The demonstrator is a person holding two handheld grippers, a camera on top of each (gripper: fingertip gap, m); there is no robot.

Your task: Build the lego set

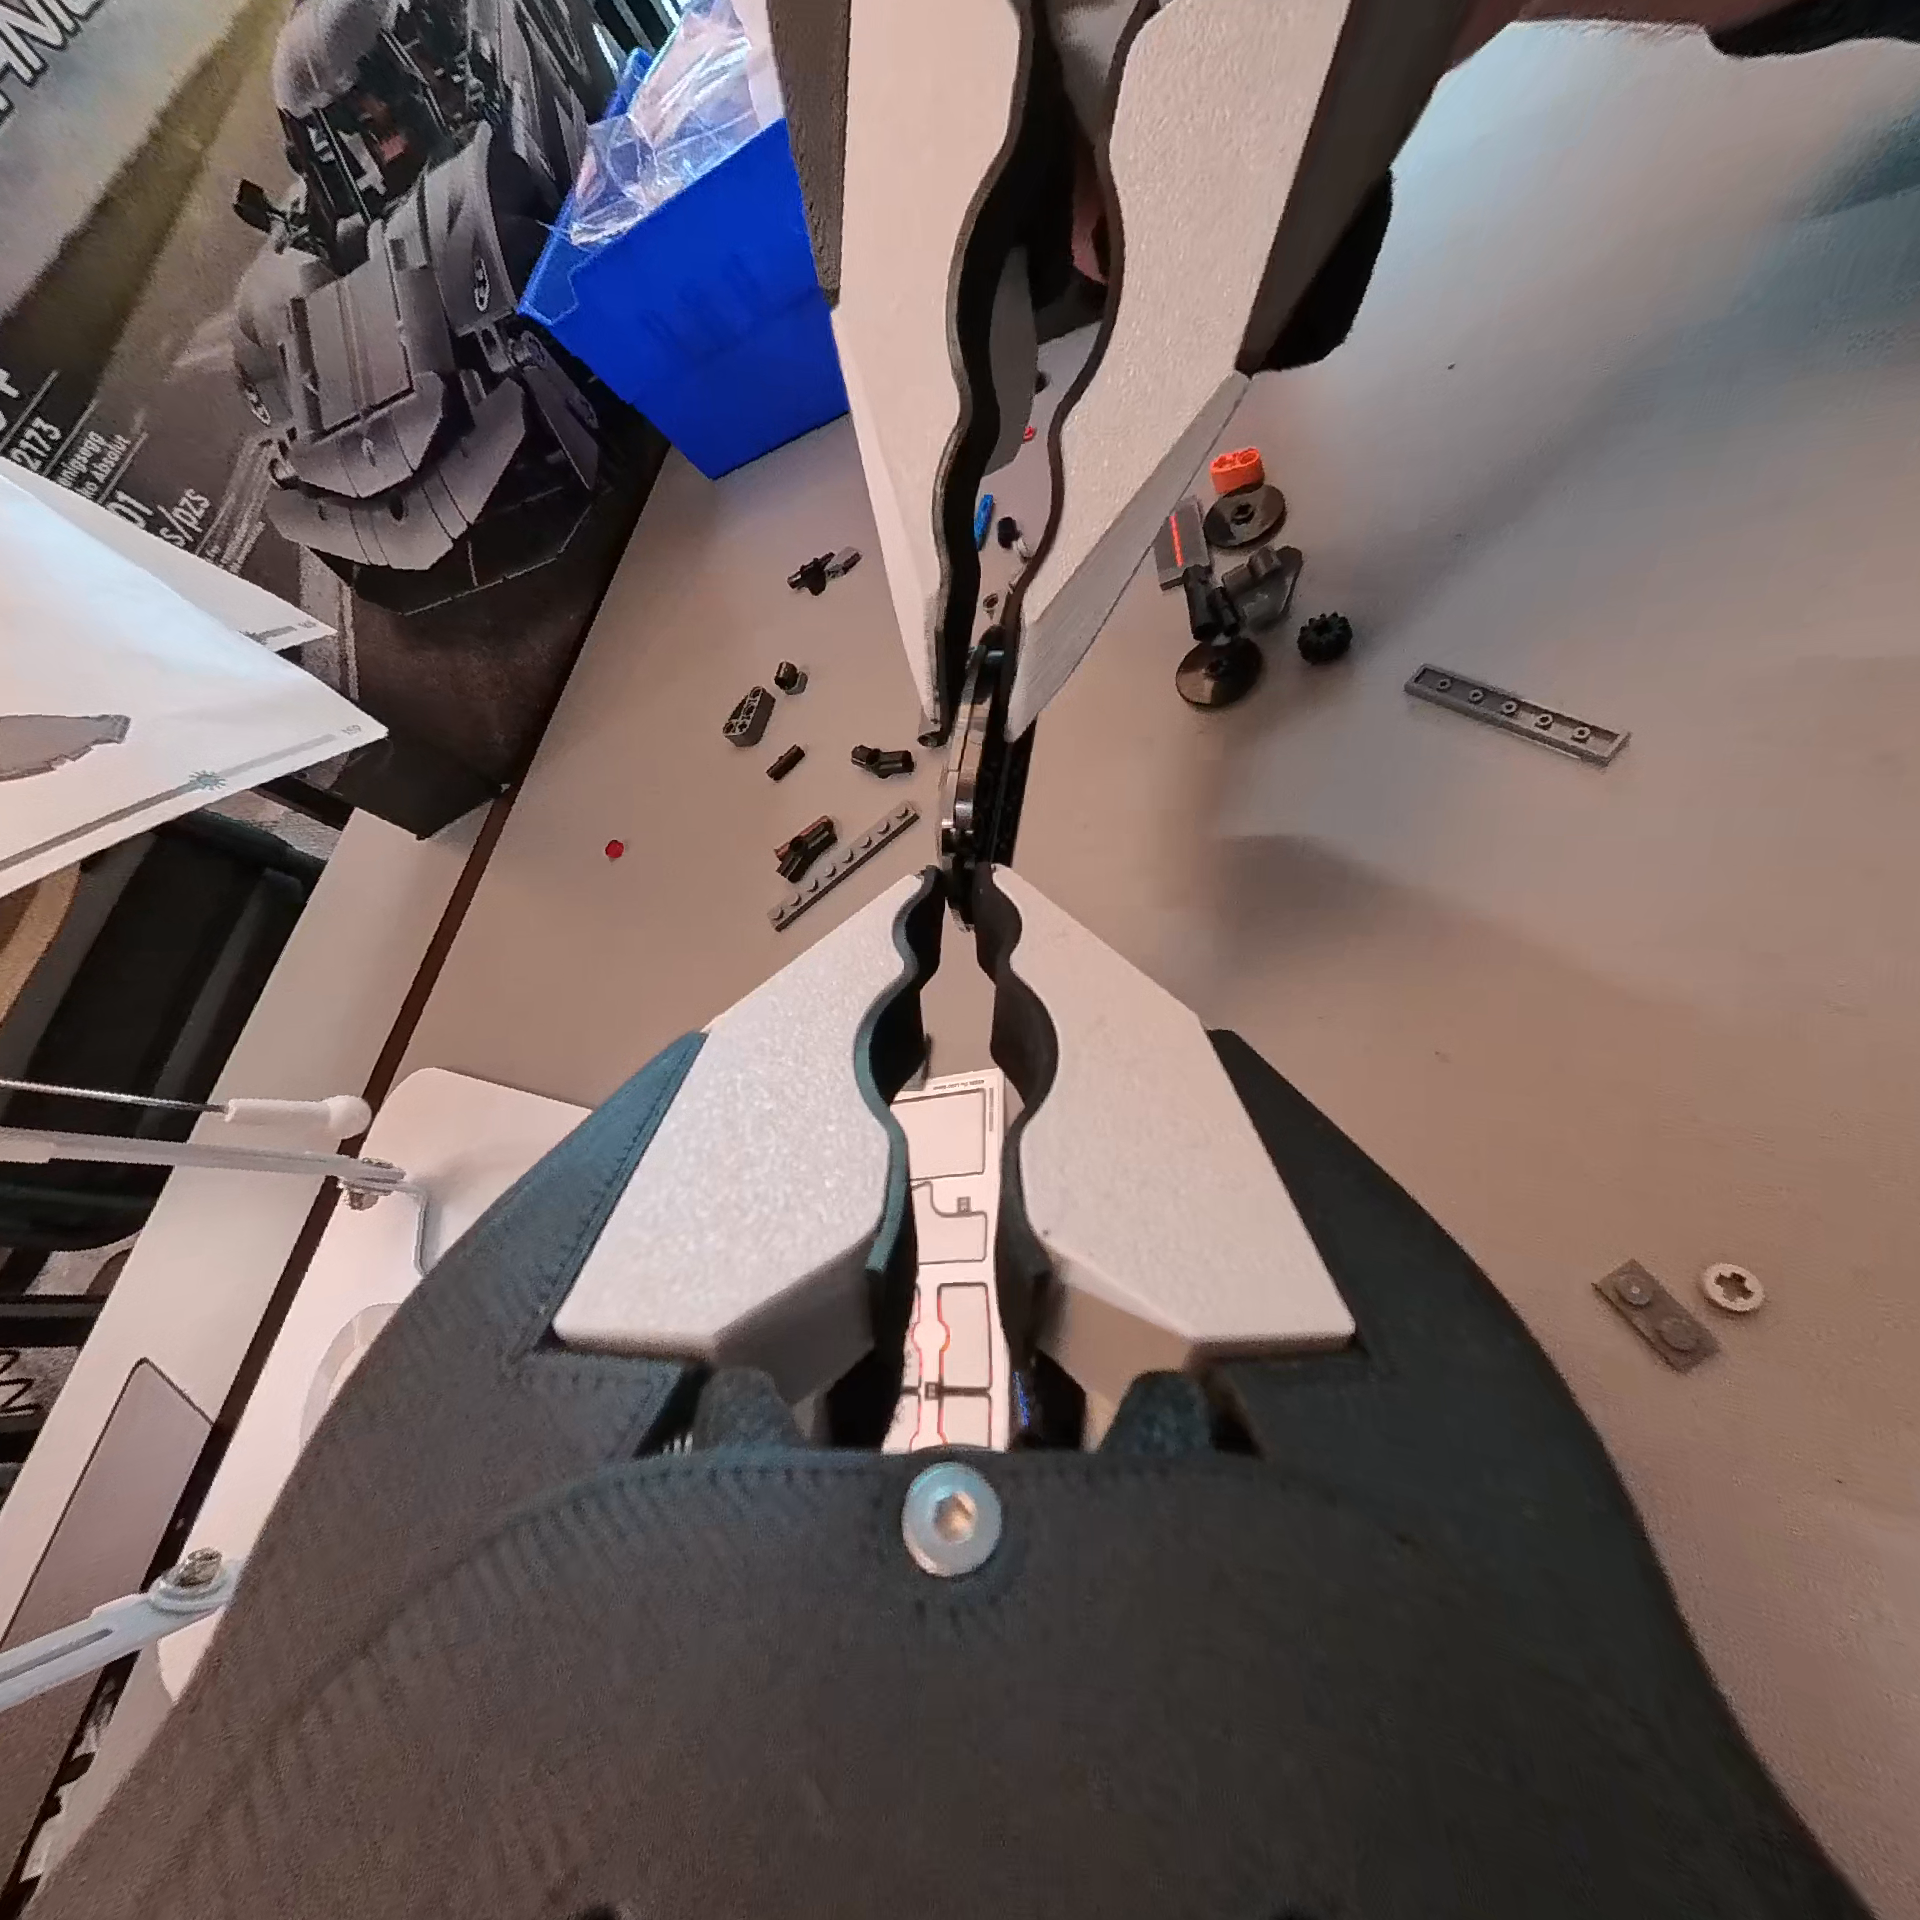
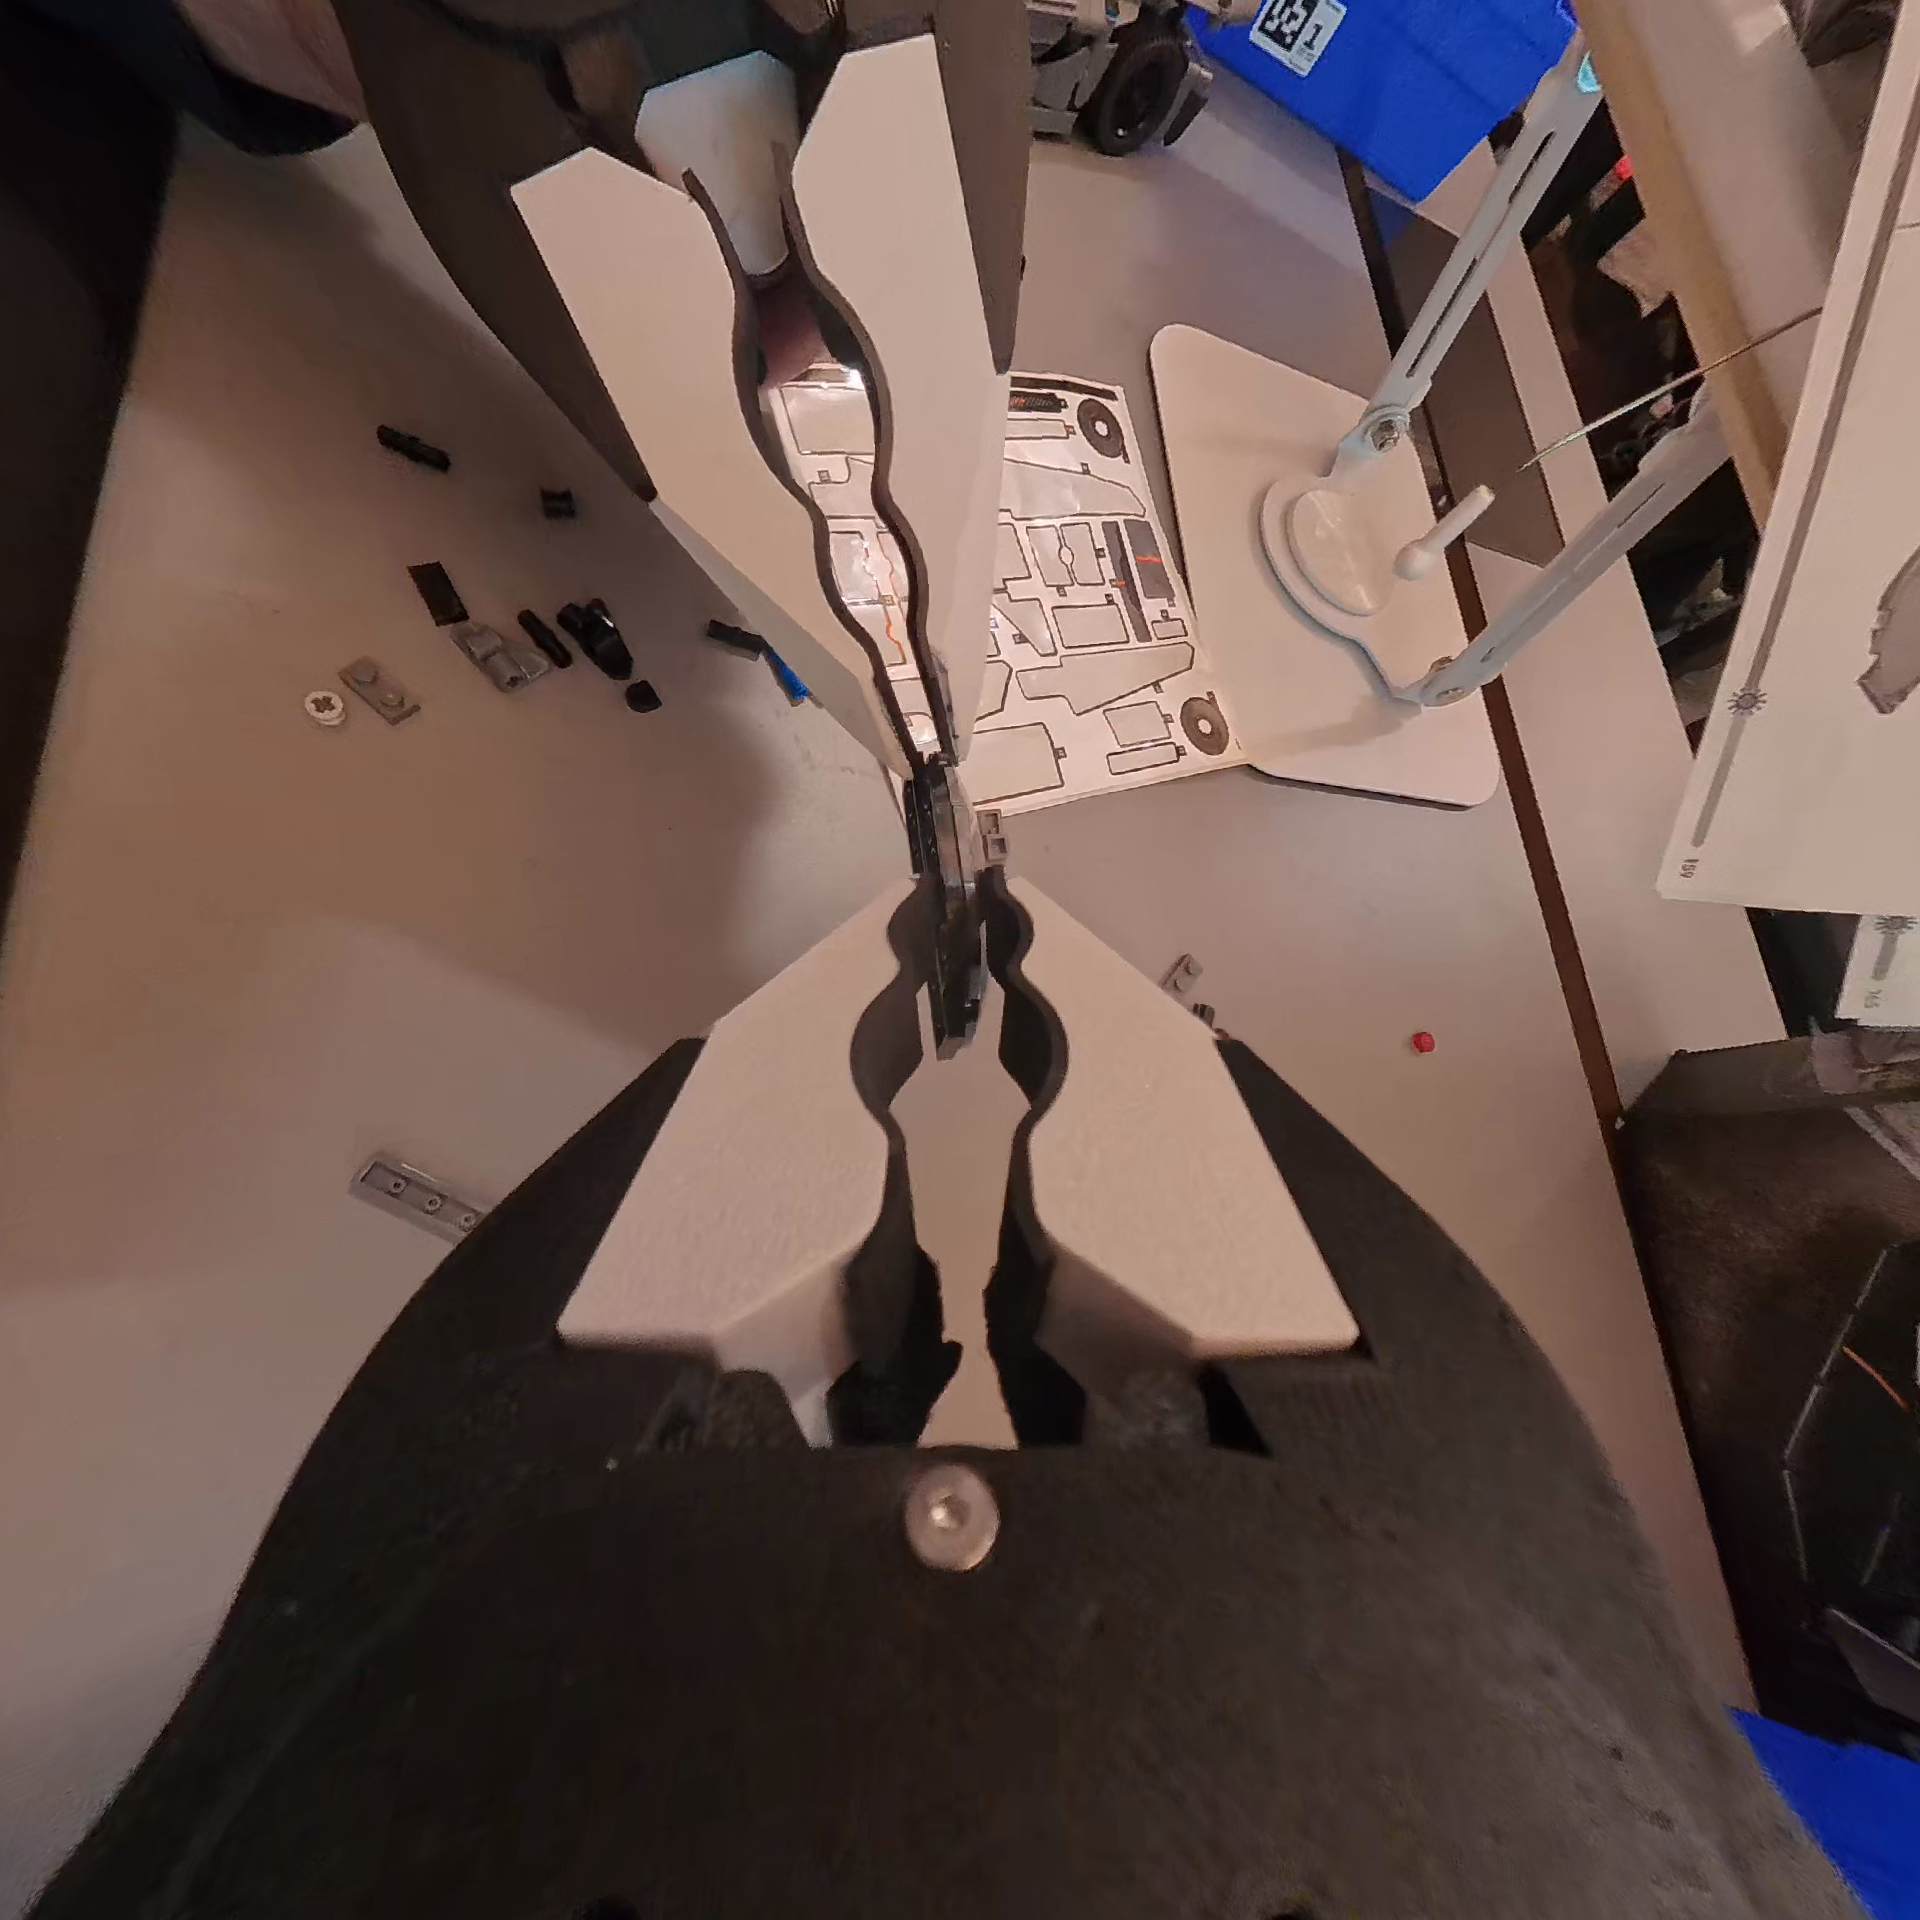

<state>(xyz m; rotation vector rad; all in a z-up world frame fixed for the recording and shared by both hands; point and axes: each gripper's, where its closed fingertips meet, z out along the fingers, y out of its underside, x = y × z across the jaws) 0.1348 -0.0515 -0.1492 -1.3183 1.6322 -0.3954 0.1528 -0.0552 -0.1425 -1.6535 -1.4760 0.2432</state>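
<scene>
Two grippers, left gripper [image 1: 961, 894] and right gripper [image 2: 951, 935], clamped on opposite ends of dark plate assembly [image 1: 977, 779], mid-frame above surface [image 1: 1455, 987], likely pressing plates together.

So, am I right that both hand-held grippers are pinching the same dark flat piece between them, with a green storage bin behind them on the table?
Nearly: the bin is blue, not green, as the left wrist view shows. The rest holds: the left hand-held gripper and the right hand-held gripper both pinch the same dark flat piece from opposite ends, above the table.
</scene>
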